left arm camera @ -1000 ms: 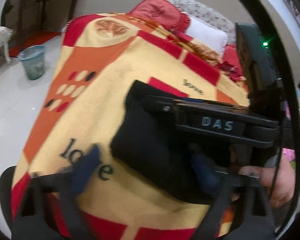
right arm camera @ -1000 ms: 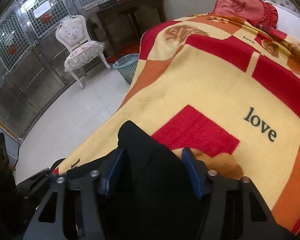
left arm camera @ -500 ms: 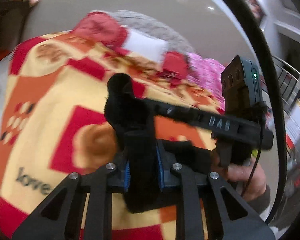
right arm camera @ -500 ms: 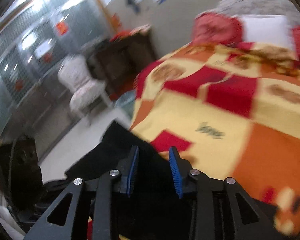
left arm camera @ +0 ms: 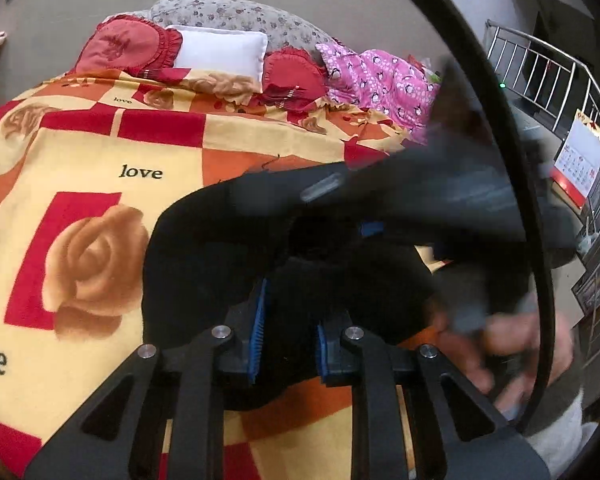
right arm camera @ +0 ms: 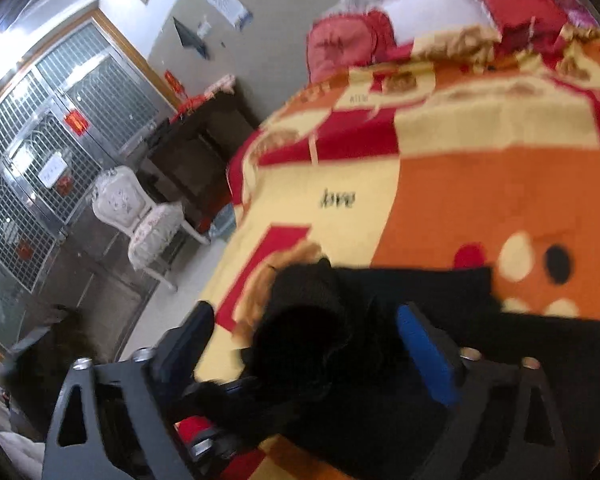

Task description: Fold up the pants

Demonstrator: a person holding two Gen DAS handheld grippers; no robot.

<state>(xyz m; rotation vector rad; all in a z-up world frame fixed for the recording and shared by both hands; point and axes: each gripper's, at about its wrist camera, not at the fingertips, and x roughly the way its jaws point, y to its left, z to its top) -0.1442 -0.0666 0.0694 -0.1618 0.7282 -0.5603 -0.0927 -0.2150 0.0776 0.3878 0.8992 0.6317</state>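
With the pants (left arm camera: 204,264) lying as a black heap on the blanket (left arm camera: 80,152), everything turns on which way the cloth runs from each gripper. Seen from the left wrist, the left gripper (left arm camera: 288,332) is clenched on a fold of the pants, black cloth filling the narrow gap between its blue pads (left arm camera: 259,320). From that pinch the garment spreads away toward the rose (left arm camera: 96,268) printed on the blanket, on the gripper's left, and up toward the pillows (left arm camera: 220,54). Seen from the right wrist, the right gripper (right arm camera: 320,340) stands with its jaws wide apart, a bunched lump of the pants lying between them but not pressed by either pad; I judge it released. The cloth's long axis seems to run from the rose across to the gripper's right, over the orange field, though blur makes the far edge uncertain. Since the left gripper already has a hold, the right is the free one, and it sits directly over the bunched end nearest the rose.
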